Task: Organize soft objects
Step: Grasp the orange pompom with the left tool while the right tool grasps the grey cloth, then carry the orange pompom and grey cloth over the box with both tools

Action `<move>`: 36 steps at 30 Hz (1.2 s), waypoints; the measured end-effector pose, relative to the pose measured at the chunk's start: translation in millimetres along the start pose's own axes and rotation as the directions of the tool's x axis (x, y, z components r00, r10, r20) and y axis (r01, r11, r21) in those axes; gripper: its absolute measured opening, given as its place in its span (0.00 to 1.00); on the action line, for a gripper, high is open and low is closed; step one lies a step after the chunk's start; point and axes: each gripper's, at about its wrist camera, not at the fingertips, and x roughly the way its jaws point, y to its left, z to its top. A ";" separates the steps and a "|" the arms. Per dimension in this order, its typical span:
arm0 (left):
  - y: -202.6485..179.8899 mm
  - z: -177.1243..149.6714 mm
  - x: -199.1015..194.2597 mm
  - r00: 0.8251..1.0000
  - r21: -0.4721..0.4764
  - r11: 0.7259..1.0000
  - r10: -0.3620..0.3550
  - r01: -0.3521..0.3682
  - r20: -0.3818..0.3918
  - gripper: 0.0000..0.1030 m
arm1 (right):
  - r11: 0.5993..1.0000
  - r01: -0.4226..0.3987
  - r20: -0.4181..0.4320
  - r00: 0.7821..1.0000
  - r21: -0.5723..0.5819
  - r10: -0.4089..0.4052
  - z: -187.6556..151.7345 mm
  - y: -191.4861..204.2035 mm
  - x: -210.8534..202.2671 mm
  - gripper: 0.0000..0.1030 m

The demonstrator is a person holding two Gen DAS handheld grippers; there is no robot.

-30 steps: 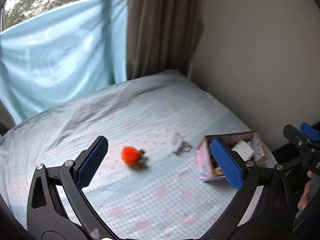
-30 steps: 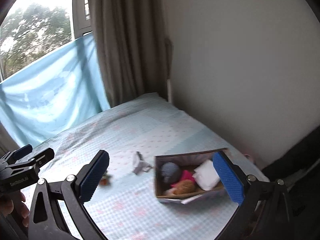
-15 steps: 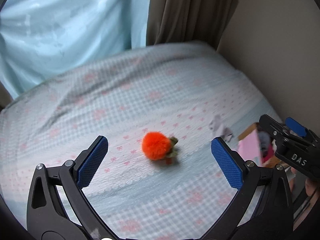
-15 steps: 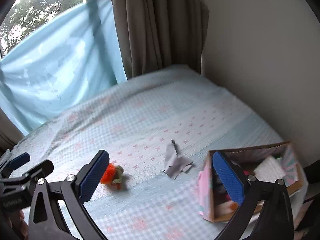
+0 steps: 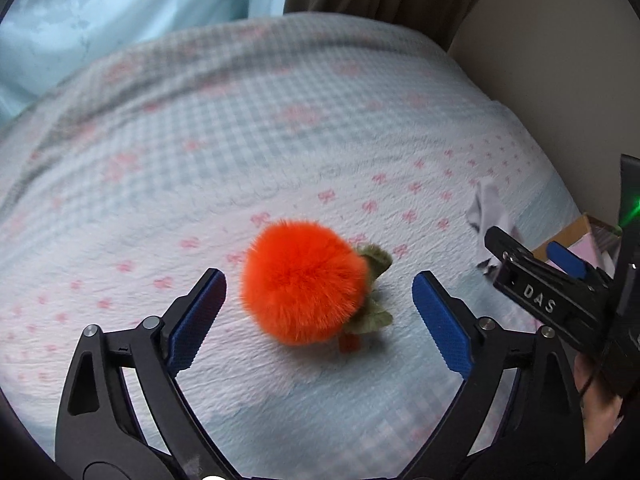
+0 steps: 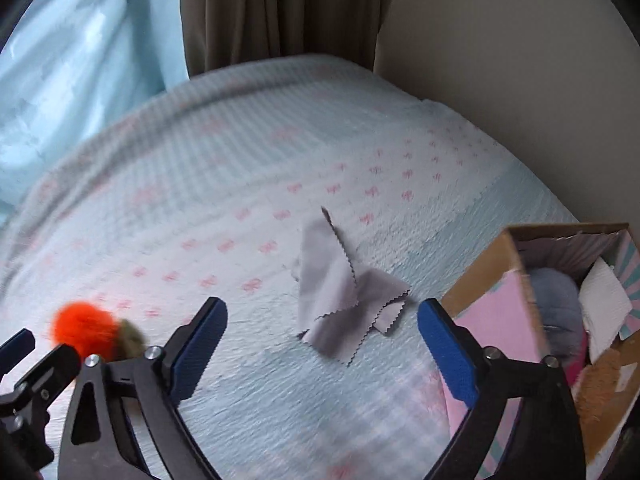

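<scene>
A fluffy orange pompom with green leaves [image 5: 304, 282] lies on the bed, just ahead of and between the open fingers of my left gripper [image 5: 318, 312], not touching them. It also shows in the right wrist view [image 6: 86, 330] at the far left. A crumpled grey cloth [image 6: 344, 300] lies on the bed, just ahead of my open right gripper [image 6: 322, 336]. A cardboard box with a pink side [image 6: 496, 312] stands to the right and holds several soft items. The cloth [image 5: 490, 208] and the right gripper [image 5: 536, 276] also show in the left wrist view.
The bed has a light blue checked cover with pink bows [image 6: 240, 200]. A brown curtain [image 6: 280, 12] and a pale blue curtain [image 6: 80, 60] hang behind it. A beige wall [image 6: 520, 60] runs along the bed's right side.
Both grippers have moved down and forward towards the bed. The pompom now sits between the left fingers, and the grey cloth lies close ahead of the right fingers.
</scene>
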 end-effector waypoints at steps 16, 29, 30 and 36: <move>3.9 -5.2 49.7 0.999 -0.068 0.997 0.032 -0.033 -0.026 0.35 | 0.994 0.000 -0.009 1.000 0.109 0.001 3.5 -15.2 69.9 0.64; 2.4 7.3 21.4 0.999 -0.072 0.996 0.044 -0.045 -0.009 0.29 | 0.993 -0.061 0.000 0.998 0.099 0.061 8.3 -16.1 45.7 0.14; 1.6 8.6 16.3 0.999 -0.072 0.996 0.047 -0.047 -0.004 0.29 | 0.993 -0.067 0.007 0.998 0.095 0.066 9.4 -15.8 39.5 0.14; -8.6 24.1 -36.8 0.997 -0.062 0.997 0.056 -0.054 0.043 0.29 | 0.990 -0.109 0.051 0.993 0.086 0.105 22.1 -18.6 -14.5 0.14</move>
